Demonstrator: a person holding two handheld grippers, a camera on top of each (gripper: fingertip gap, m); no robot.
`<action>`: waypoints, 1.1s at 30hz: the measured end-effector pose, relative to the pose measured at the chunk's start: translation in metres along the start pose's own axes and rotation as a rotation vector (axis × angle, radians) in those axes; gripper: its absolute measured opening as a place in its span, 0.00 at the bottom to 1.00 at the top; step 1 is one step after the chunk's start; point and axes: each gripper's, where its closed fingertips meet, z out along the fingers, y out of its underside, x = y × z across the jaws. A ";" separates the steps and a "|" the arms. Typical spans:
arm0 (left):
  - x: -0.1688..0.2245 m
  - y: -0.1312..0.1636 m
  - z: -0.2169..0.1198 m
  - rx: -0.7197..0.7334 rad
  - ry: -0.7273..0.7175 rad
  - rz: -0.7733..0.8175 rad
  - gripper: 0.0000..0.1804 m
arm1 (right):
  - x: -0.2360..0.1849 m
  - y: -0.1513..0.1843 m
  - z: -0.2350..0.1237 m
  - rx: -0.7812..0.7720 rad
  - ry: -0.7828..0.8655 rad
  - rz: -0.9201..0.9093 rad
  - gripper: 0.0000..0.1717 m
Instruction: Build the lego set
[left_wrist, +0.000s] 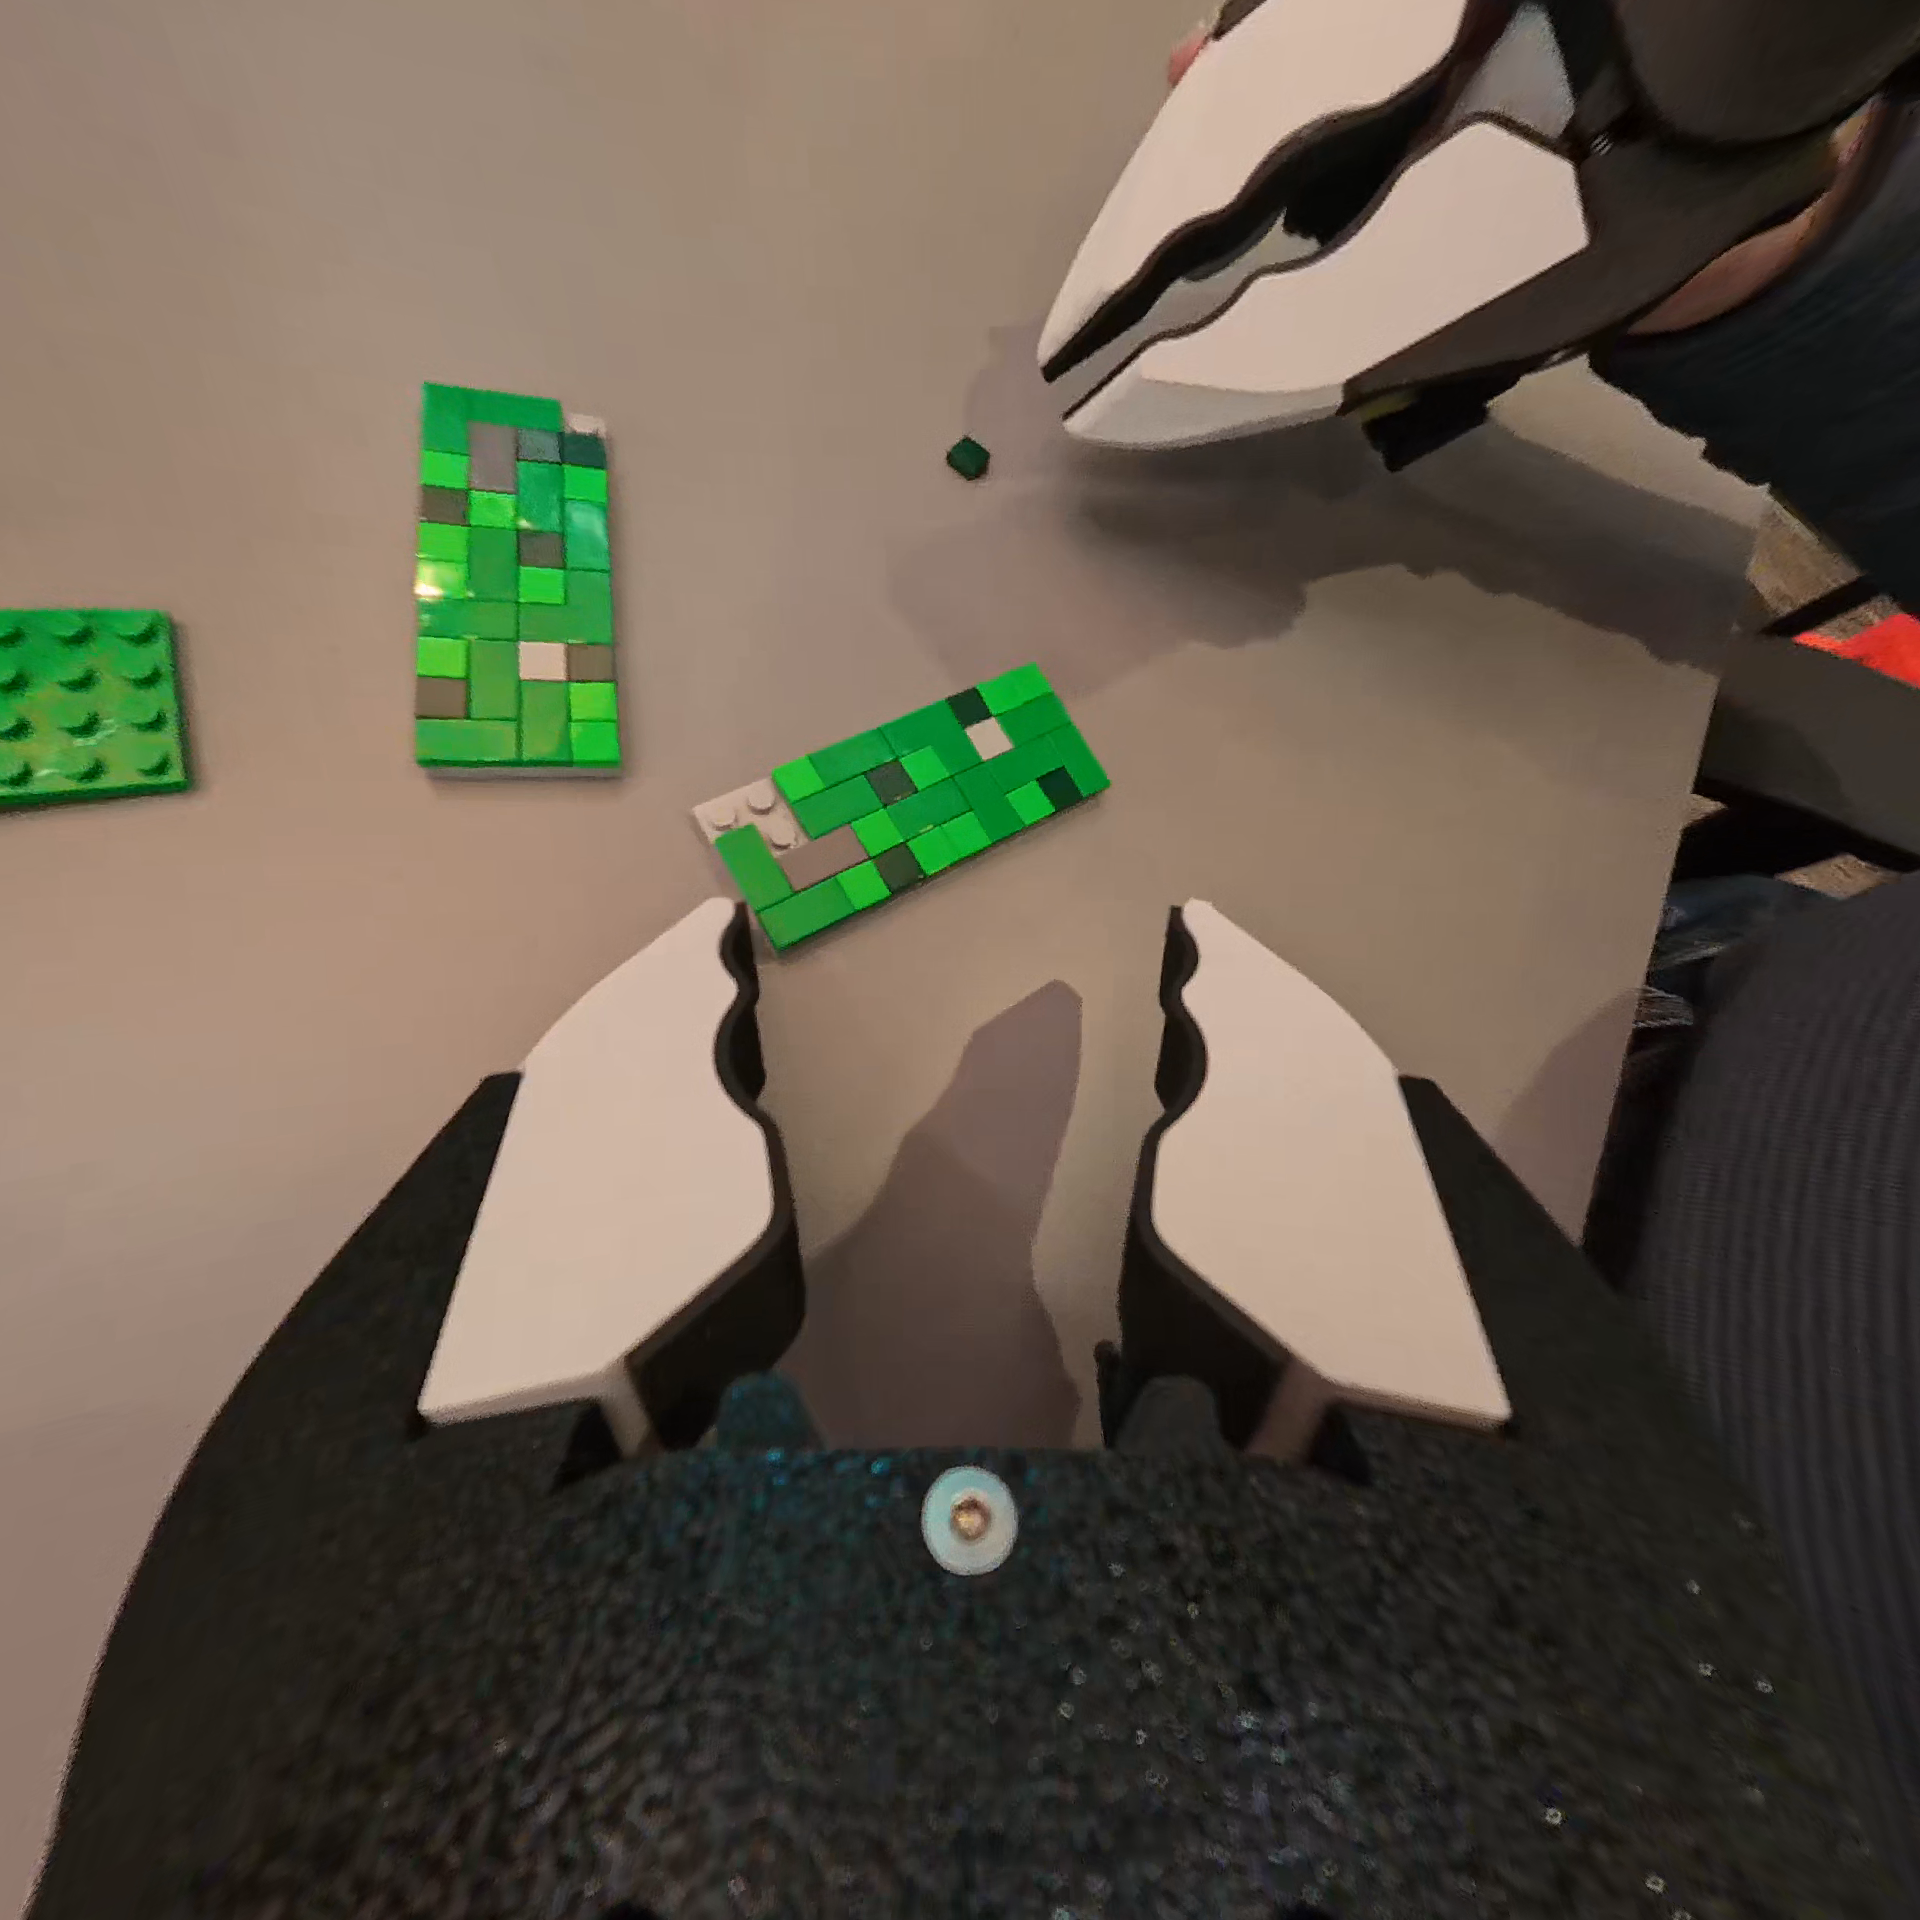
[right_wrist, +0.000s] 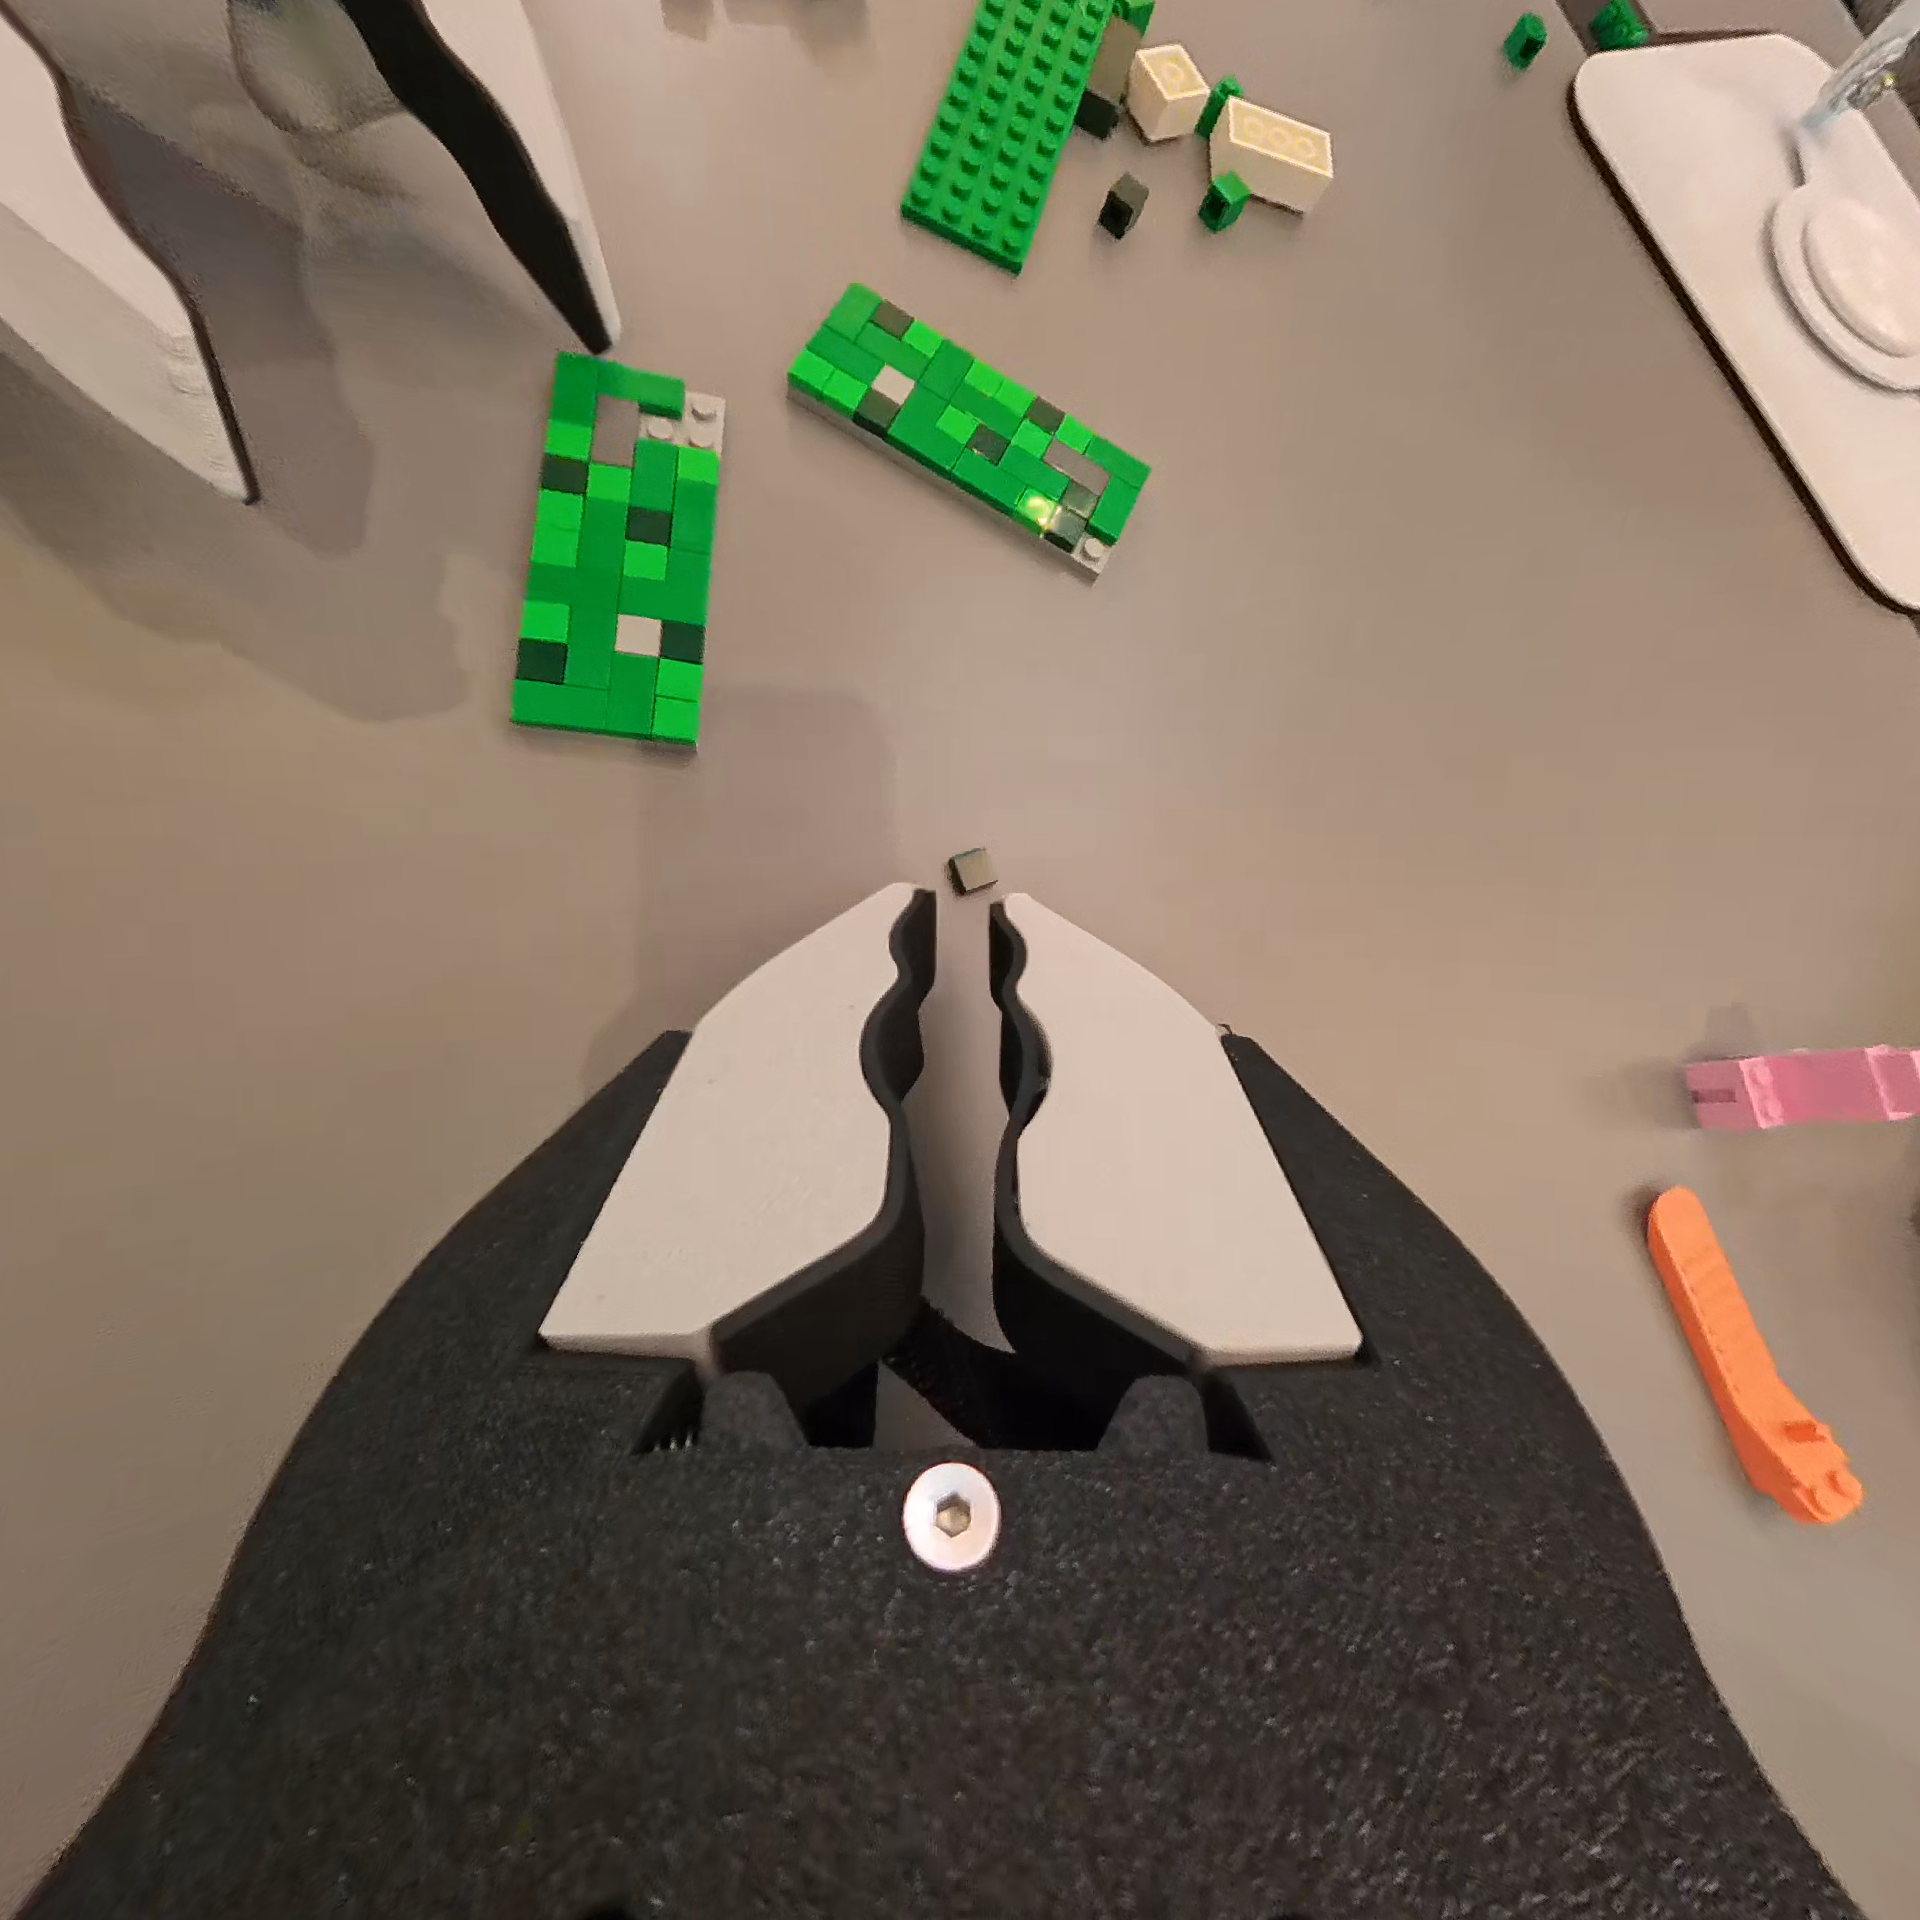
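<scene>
While a small dark green tile (right_wrist: 971, 871) lies loose on the grey table (right_wrist: 1351, 779) just past its tips, our right gripper (right_wrist: 963, 904) stands slightly parted, clamping nothing. At ten o'clock from that tile lies a green tiled plate (left_wrist: 902, 805); our left gripper (left_wrist: 961, 914) hangs wide apart and bare just beside it.

Two tiled green panels (right_wrist: 615, 549) (right_wrist: 966, 424); one studded green baseplate (right_wrist: 1003, 130), top centre; two cream bricks (right_wrist: 1169, 91) (right_wrist: 1273, 151); one loose dark tile (right_wrist: 968, 871), centre; one pink block (right_wrist: 1797, 1086) and one orange tool (right_wrist: 1745, 1361), right edge.
</scene>
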 end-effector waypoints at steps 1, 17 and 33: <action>0.003 0.002 0.001 -0.009 0.012 -0.002 0.42 | -0.001 0.001 0.000 -0.002 -0.006 -0.008 0.05; 0.007 0.009 -0.022 0.028 0.026 0.023 0.38 | 0.000 0.005 0.017 -0.033 -0.388 -0.195 0.07; -0.031 -0.028 -0.038 0.192 -0.155 0.323 0.39 | -0.002 0.002 0.022 -0.049 -0.358 -0.253 0.04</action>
